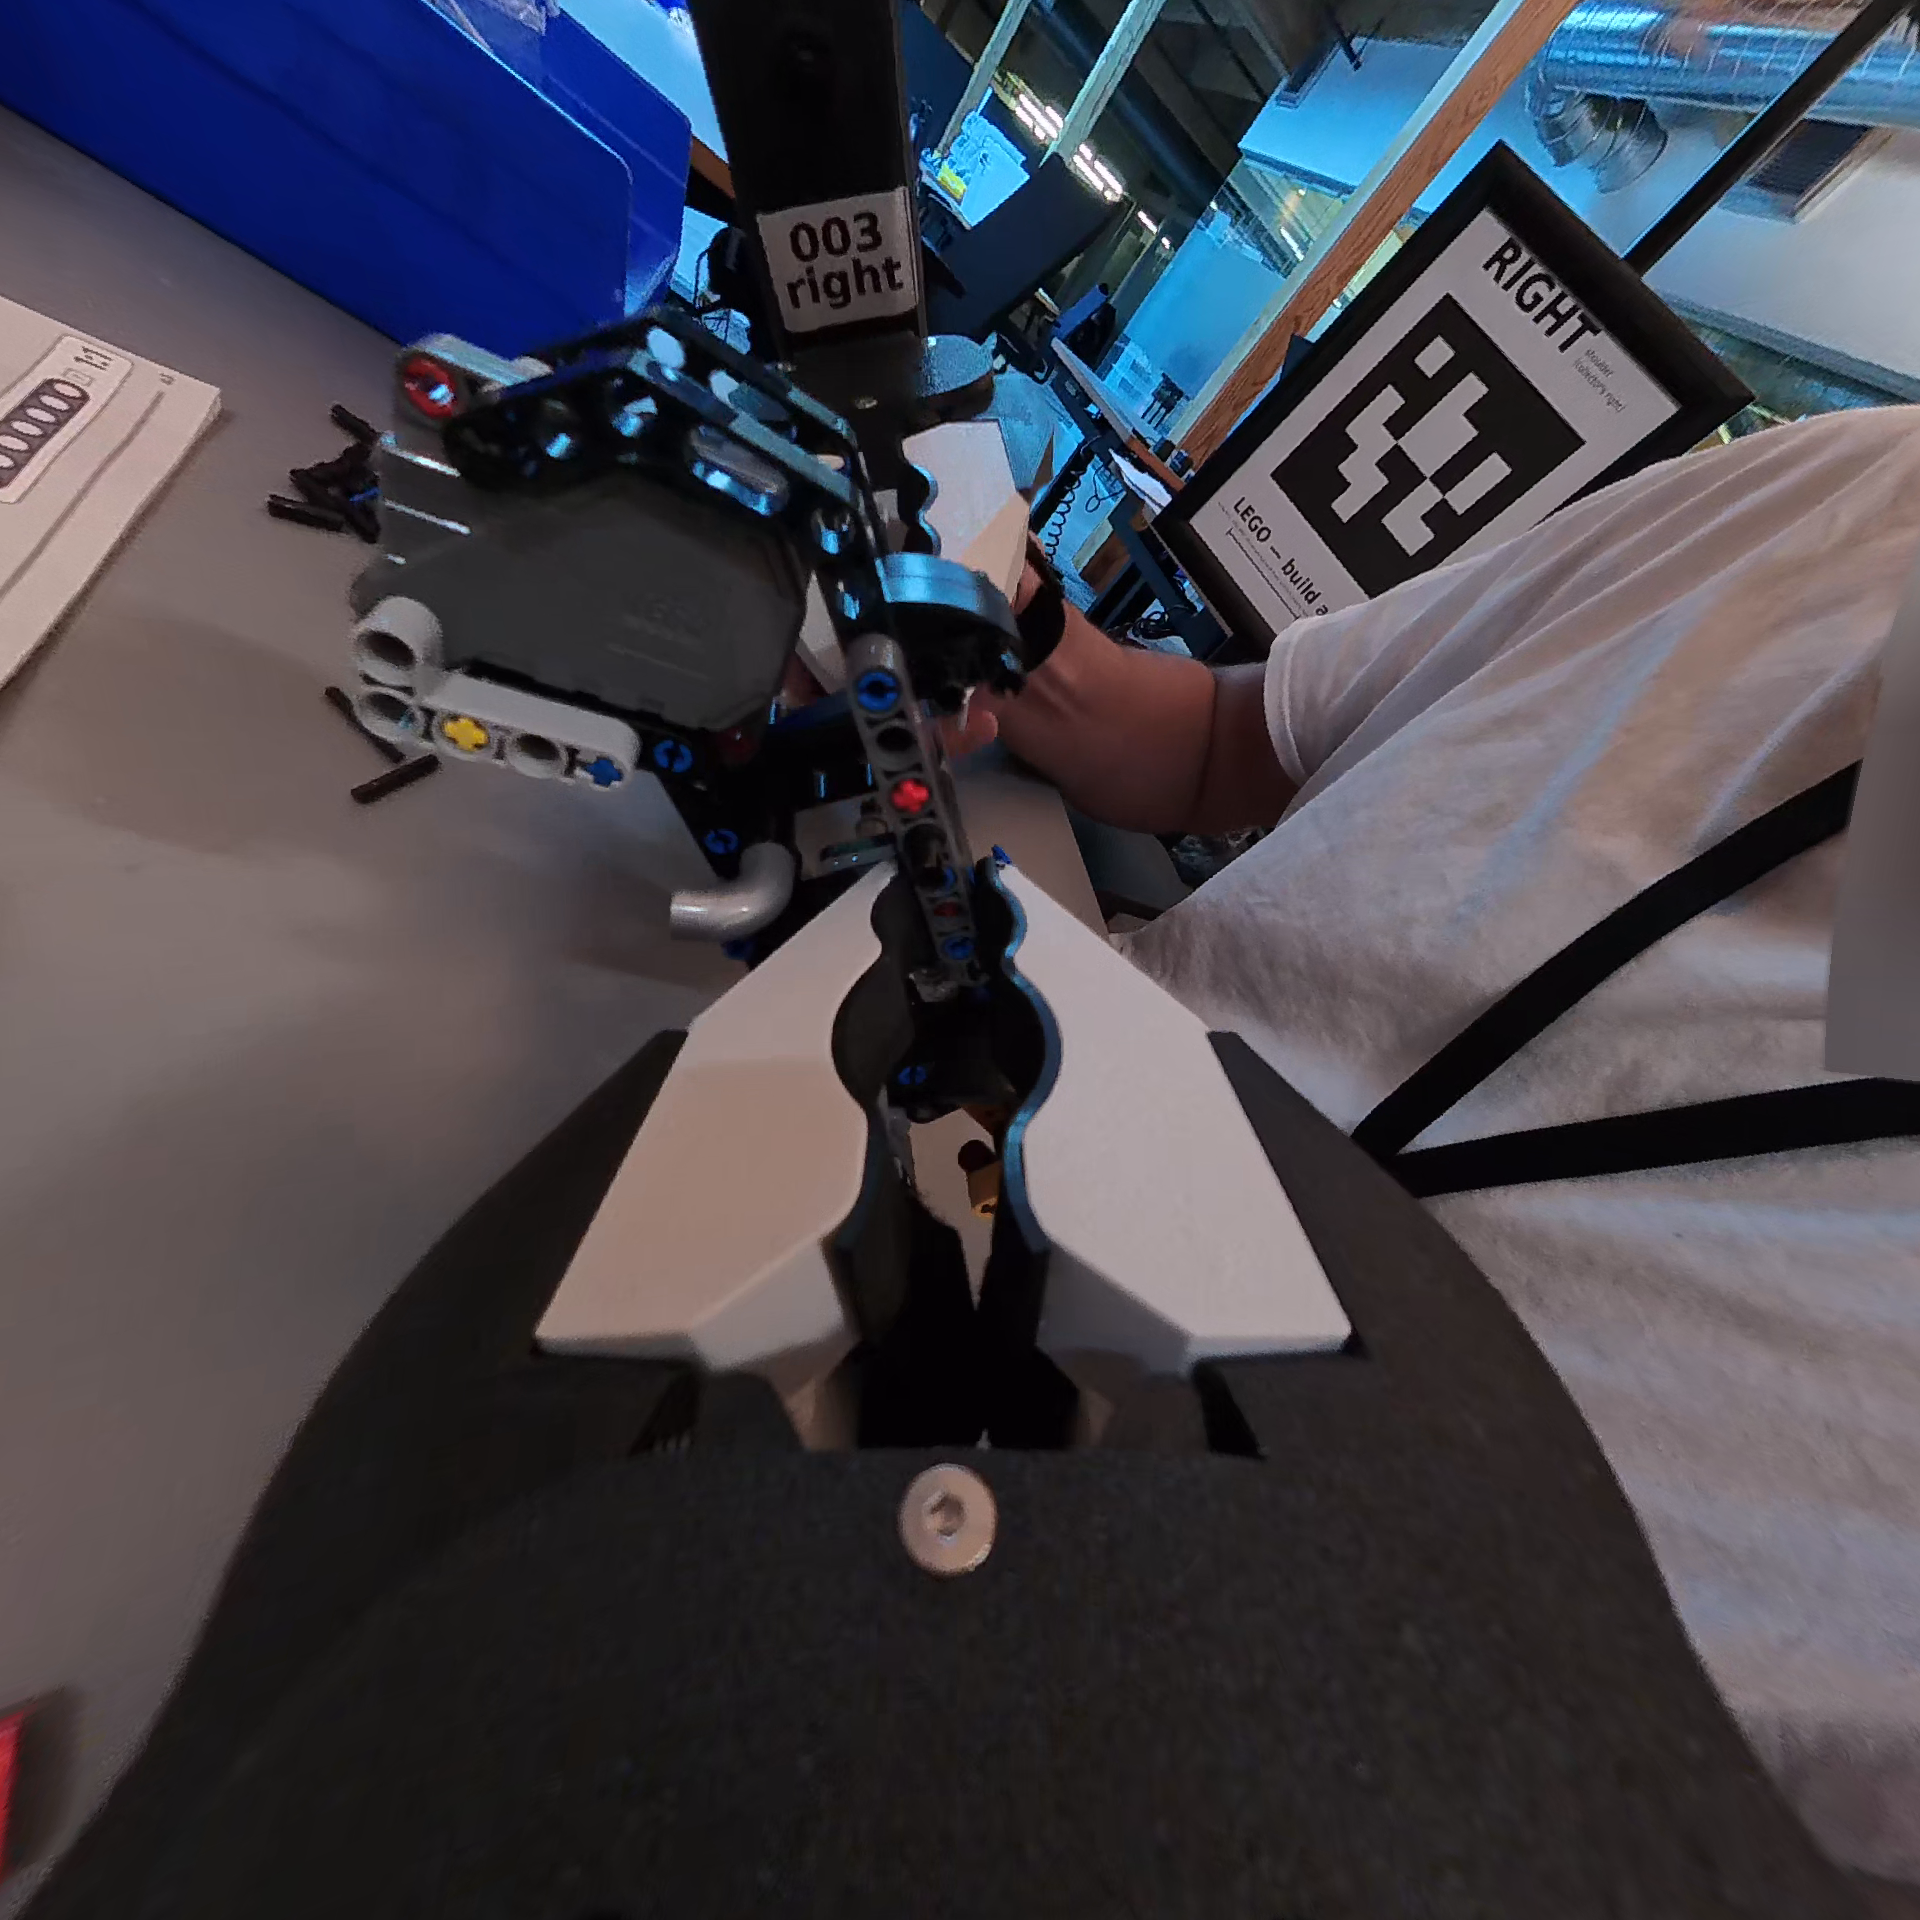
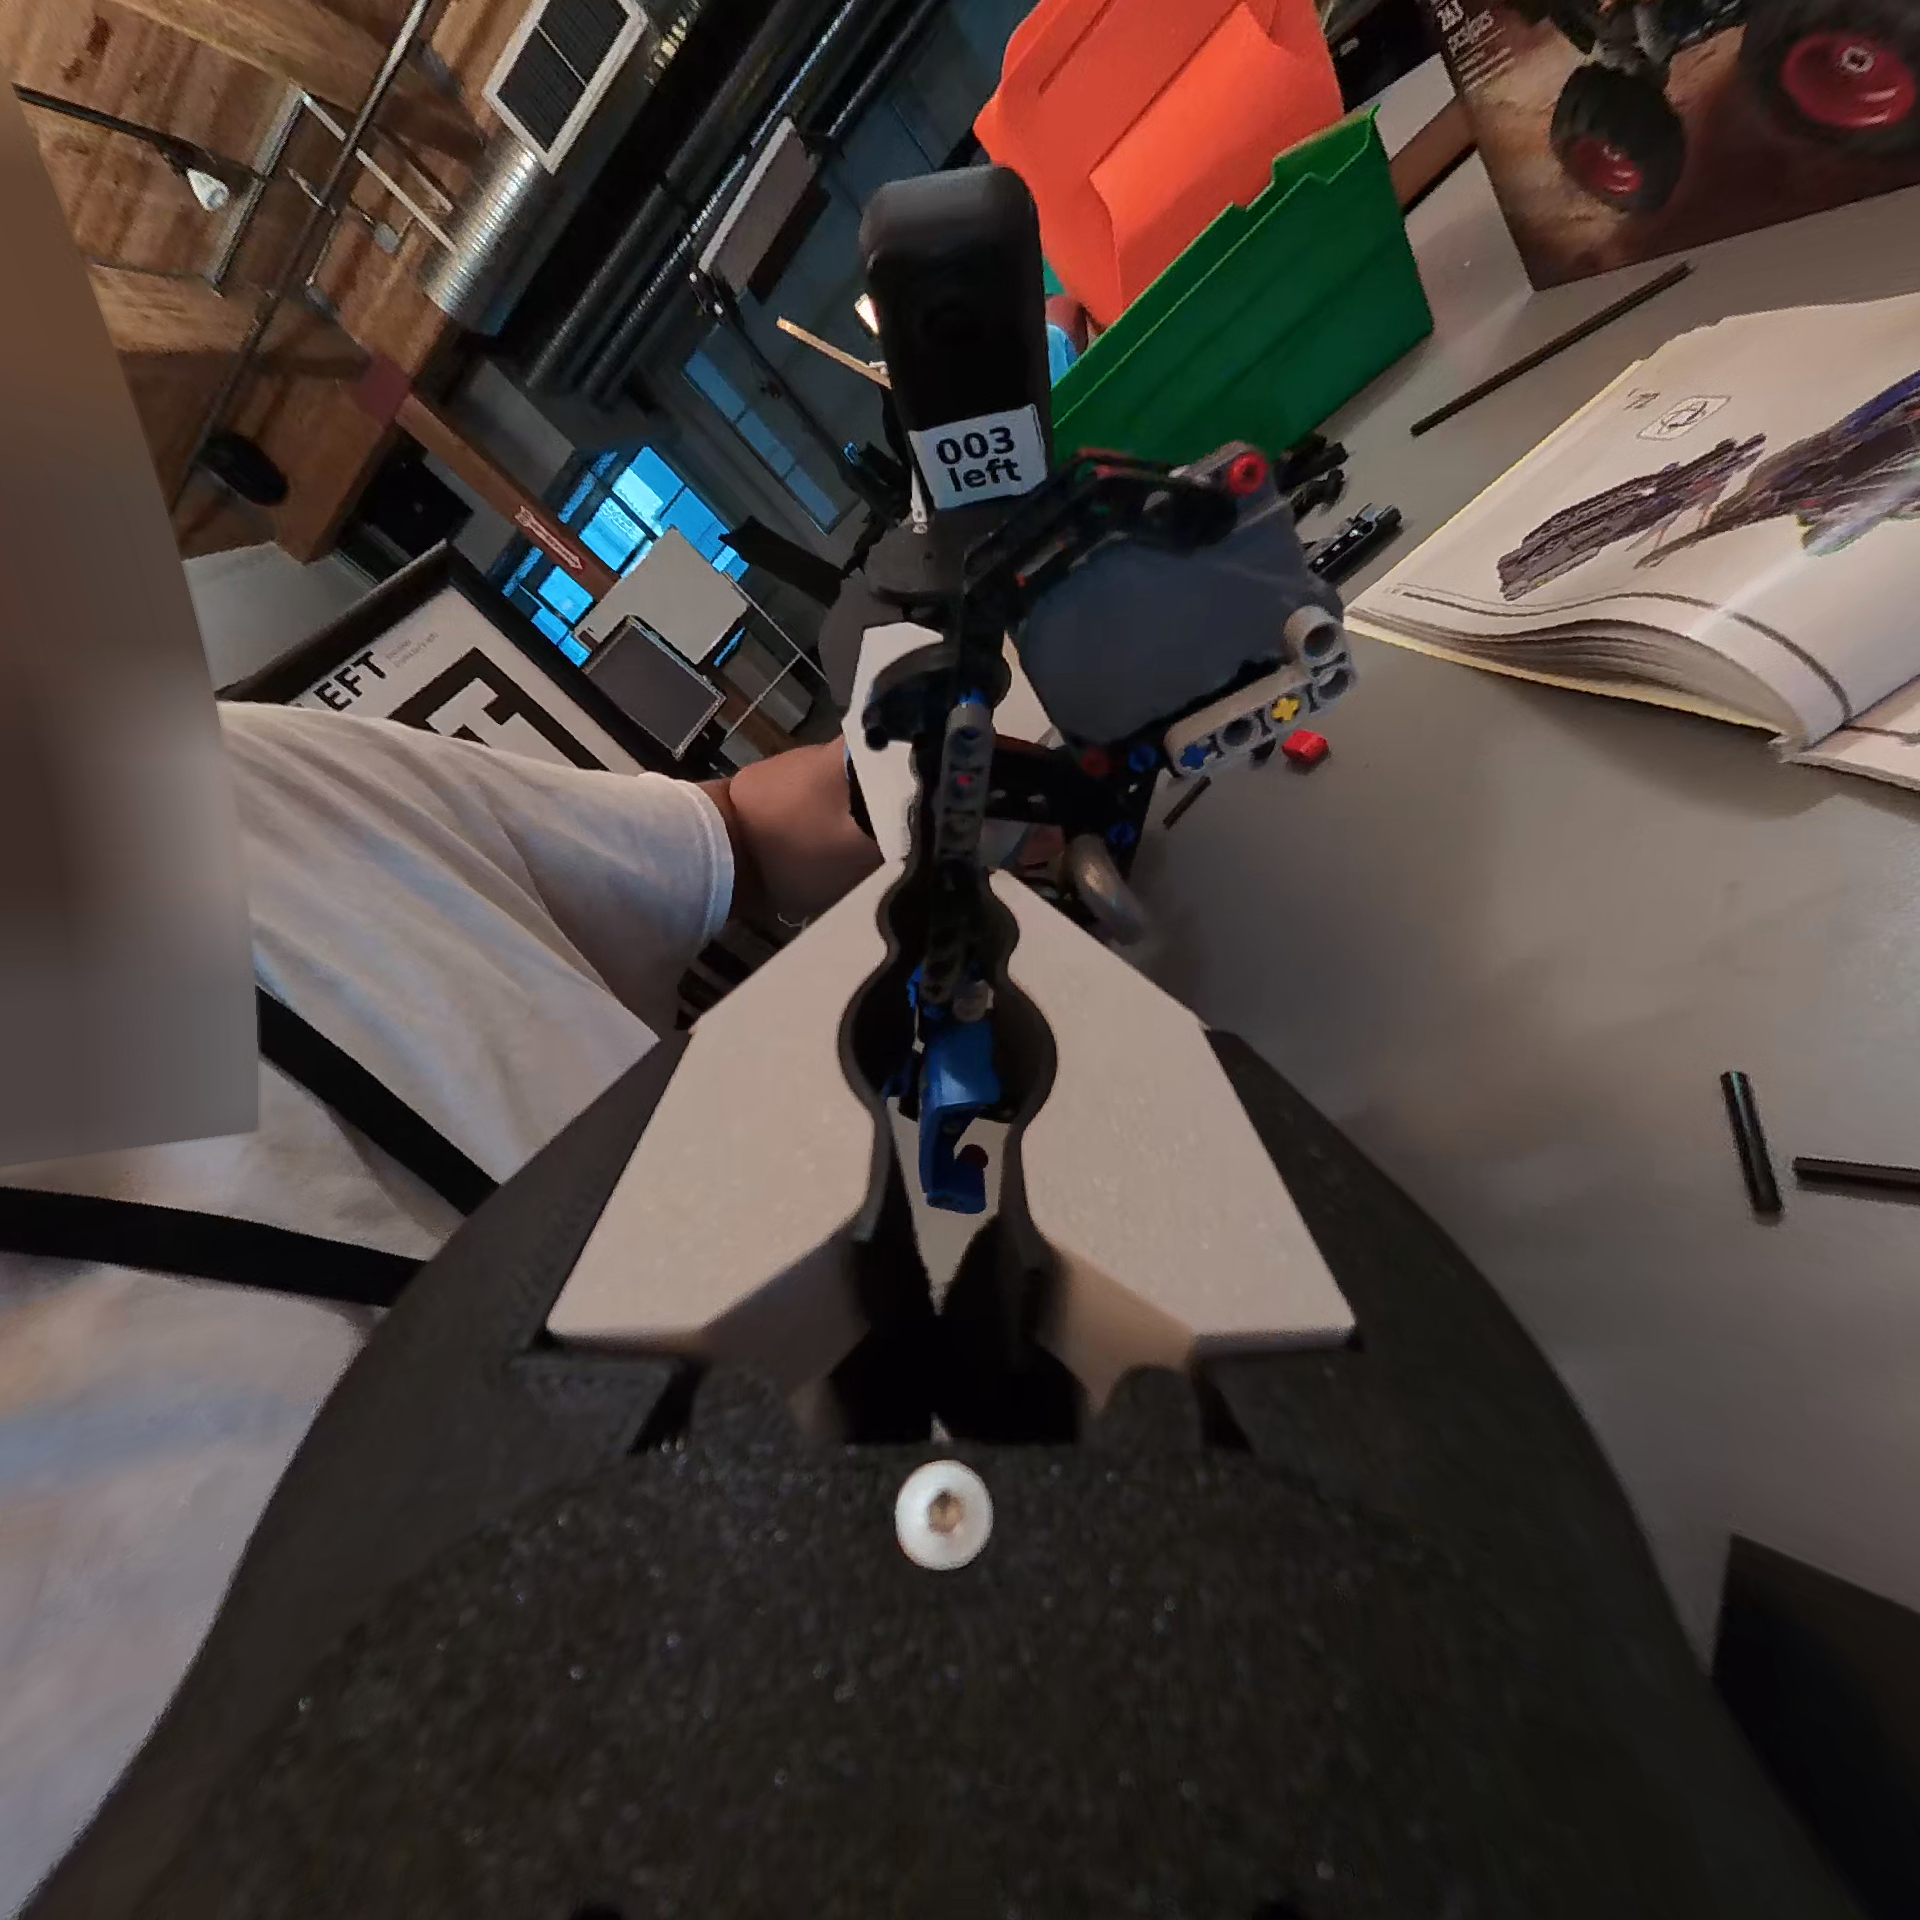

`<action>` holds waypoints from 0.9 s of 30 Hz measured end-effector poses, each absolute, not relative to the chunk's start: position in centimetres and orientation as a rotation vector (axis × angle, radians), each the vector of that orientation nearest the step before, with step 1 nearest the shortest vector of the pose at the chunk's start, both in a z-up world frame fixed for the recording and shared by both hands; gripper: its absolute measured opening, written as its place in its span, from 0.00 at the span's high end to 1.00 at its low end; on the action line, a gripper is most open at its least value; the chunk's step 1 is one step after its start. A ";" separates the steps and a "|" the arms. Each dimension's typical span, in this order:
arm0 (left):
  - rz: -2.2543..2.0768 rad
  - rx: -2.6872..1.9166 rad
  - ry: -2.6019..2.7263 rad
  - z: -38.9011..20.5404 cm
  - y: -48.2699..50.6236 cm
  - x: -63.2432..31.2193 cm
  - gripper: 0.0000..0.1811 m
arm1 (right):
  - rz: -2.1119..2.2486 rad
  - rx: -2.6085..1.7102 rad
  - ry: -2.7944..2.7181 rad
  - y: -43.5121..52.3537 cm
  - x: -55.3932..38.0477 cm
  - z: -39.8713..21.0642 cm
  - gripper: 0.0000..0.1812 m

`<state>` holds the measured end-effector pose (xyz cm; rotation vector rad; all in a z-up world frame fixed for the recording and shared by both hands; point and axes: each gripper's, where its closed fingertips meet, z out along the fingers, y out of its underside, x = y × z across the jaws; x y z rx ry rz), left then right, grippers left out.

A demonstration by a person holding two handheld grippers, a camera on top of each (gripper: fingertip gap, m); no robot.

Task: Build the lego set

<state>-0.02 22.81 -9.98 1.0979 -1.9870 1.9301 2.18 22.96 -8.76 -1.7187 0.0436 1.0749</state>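
Observation:
A partly built lego model (image 1: 613, 582) with a large dark grey motor block, black beams and light grey beams hangs over the grey table (image 1: 208, 987). My left gripper (image 1: 940, 935) is shut on a thin grey beam at the model's near end. The right gripper (image 1: 956, 509) shows beyond, clamped on the model's far side. In the right wrist view my right gripper (image 2: 951, 925) is shut on the same model (image 2: 1164, 623), on a thin beam with a blue piece between the fingers. The left gripper (image 2: 904, 707) faces it from the far side.
Loose black pins (image 1: 332, 488) lie on the table behind the model, with a blue bin (image 1: 343, 156) beyond. An open instruction booklet (image 2: 1662, 561), a green bin (image 2: 1247, 312), an orange bag, a small red piece (image 2: 1306, 745) and black axles (image 2: 1751, 1153) lie to the right. A person's arm and white shirt are close. Left and right tips are no more than a few centimetres apart.

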 end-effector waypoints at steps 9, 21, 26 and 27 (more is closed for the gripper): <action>1.910 1.094 -2.059 -10.2 22.8 -0.1 0.96 | 1.094 -1.707 0.068 23.0 2.1 -9.3 0.96; 1.926 1.110 -2.107 -10.0 22.8 0.3 0.95 | 1.060 -1.720 0.034 22.8 2.3 -8.9 0.96; 2.022 1.196 -1.950 -8.7 24.2 1.4 0.90 | 1.088 -1.733 0.050 23.0 2.2 -9.2 0.96; 2.035 1.219 -1.938 -8.7 24.4 1.6 0.93 | 1.095 -1.731 0.047 23.0 2.1 -9.2 0.96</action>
